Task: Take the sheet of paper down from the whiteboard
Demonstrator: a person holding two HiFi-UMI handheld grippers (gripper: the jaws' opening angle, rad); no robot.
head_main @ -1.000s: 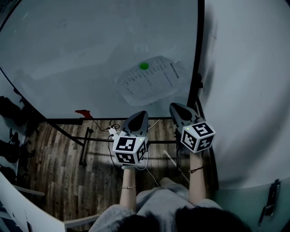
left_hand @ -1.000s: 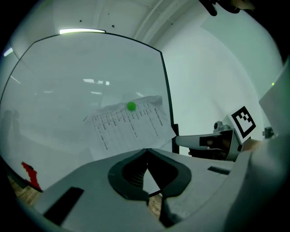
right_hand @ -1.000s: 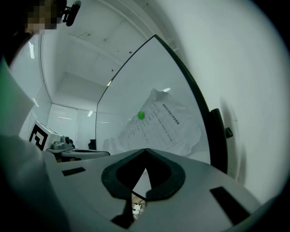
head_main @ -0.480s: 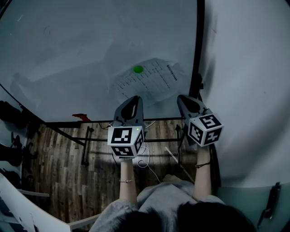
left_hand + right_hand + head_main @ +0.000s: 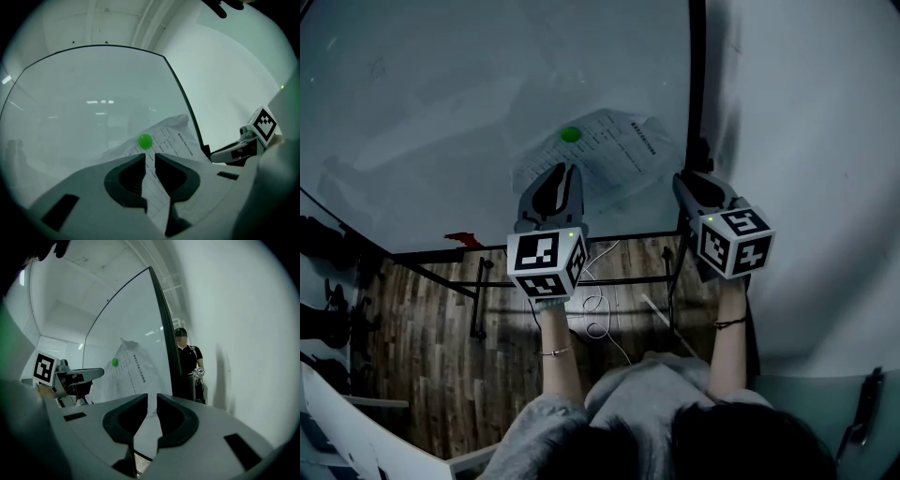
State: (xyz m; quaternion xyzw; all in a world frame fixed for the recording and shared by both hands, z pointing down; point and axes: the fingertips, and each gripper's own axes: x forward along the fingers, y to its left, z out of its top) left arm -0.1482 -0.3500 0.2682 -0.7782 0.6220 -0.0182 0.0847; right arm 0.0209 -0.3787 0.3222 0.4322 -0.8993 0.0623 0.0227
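A printed sheet of paper [image 5: 614, 155] hangs crumpled on the whiteboard [image 5: 441, 103], pinned near its top by a round green magnet [image 5: 571, 134]. My left gripper [image 5: 562, 174] points at the sheet's lower left part, just under the magnet. Its jaws are opening and stand a narrow slit apart. In the left gripper view the paper [image 5: 174, 138] and the magnet [image 5: 145, 140] show just beyond the left gripper [image 5: 149, 155]. My right gripper [image 5: 689, 182] is by the board's black right edge, beside the sheet's right corner. Its jaws are opening too, and nothing is pressed between the right gripper [image 5: 152, 398] pads.
The whiteboard's black frame [image 5: 696, 94] runs down the right side, with a pale wall [image 5: 806, 122] beyond it. A red object [image 5: 461, 240] lies on the board's lower rail. Stand bars and cables [image 5: 595, 309] are over the wood floor. A person [image 5: 187, 359] stands past the board's edge.
Both grippers have risen toward the sheet, the left one up onto its lower part and the right one out to the board's right edge. Both pairs of jaws have parted slightly.
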